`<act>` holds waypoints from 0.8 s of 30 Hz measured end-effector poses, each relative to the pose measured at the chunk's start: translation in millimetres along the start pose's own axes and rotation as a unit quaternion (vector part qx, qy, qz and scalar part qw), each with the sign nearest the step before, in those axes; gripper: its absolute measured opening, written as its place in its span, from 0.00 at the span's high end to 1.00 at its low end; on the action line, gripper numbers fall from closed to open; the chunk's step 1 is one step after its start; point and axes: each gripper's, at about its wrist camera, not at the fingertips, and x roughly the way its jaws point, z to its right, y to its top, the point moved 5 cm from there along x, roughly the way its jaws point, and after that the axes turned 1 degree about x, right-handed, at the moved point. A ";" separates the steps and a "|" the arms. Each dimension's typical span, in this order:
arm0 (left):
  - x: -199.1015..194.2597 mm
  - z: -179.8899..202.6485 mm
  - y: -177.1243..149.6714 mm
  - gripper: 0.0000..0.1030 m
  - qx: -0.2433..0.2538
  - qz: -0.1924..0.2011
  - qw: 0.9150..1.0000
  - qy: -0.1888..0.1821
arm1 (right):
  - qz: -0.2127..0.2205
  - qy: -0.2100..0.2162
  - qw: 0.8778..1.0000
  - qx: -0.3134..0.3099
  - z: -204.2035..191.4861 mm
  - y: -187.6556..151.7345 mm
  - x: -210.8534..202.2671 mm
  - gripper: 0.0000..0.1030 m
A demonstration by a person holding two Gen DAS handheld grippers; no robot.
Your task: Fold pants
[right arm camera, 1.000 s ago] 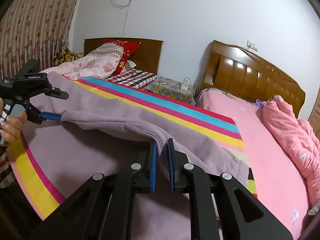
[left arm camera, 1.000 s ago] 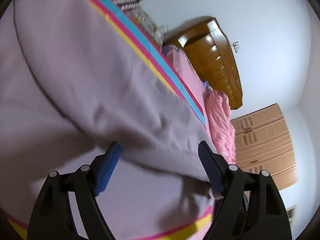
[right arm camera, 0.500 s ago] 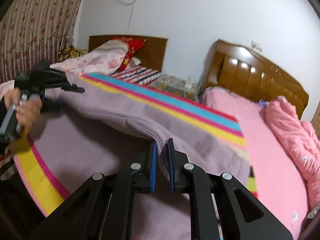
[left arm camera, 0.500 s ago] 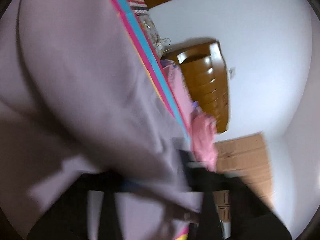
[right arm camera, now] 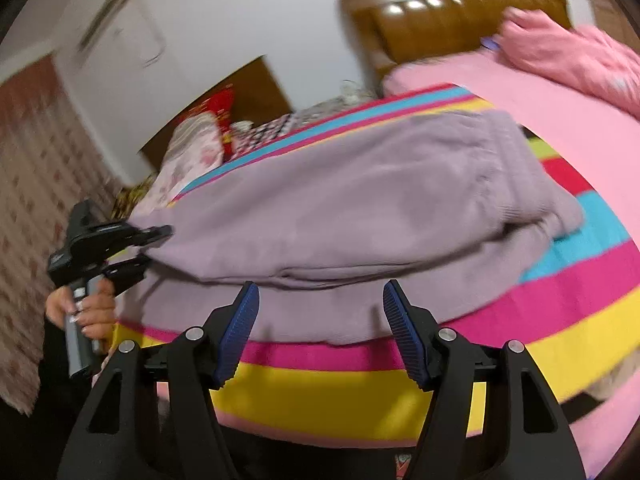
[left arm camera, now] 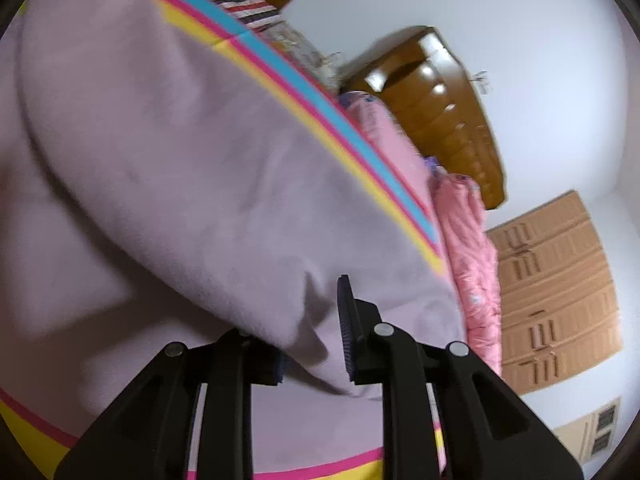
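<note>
Mauve pants [right arm camera: 360, 208], striped blanket [right arm camera: 560, 320], no legible writing

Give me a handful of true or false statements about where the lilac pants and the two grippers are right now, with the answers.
1. The right gripper clamps the lilac pants. False: its jaws have just been opening and stand apart, with nothing between the pads.
2. The pants lie folded on a striped blanket. True.
3. The left gripper has pants fabric between its jaws. True: a fold of fabric sits between them, and they have just been opening slightly.
4. The pants are bright green. False: they are lilac.
5. A pink quilt lies on the far bed by a wooden headboard. True.
</note>
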 end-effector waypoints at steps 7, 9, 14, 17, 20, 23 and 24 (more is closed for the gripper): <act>-8.3 39.1 44.9 0.84 -0.041 0.000 0.995 -0.086 | -0.010 -0.029 0.988 0.153 53.1 23.8 20.3 0.39; -5.4 37.4 45.4 0.84 -0.046 -0.004 0.995 -0.087 | 0.000 -0.054 0.982 0.182 68.1 27.7 23.0 0.40; 4.4 7.7 24.5 0.60 -0.057 -0.023 0.997 -0.046 | 0.011 -0.061 0.979 0.195 83.5 28.4 23.9 0.74; 7.8 -24.4 14.7 0.42 -0.059 -0.009 0.998 0.012 | 0.005 -0.047 0.979 0.197 89.2 24.7 18.9 0.76; -0.8 -53.5 19.0 0.31 -0.079 0.024 0.996 0.027 | 0.003 -0.027 0.978 0.205 94.2 21.1 17.5 0.76; -9.7 -61.1 28.6 0.31 -0.078 0.042 0.996 0.014 | 0.006 -0.024 0.978 0.207 94.4 20.0 18.0 0.75; -7.9 -60.7 33.3 0.31 -0.065 0.044 0.997 0.015 | 0.008 -0.025 0.978 0.206 94.2 19.6 18.4 0.75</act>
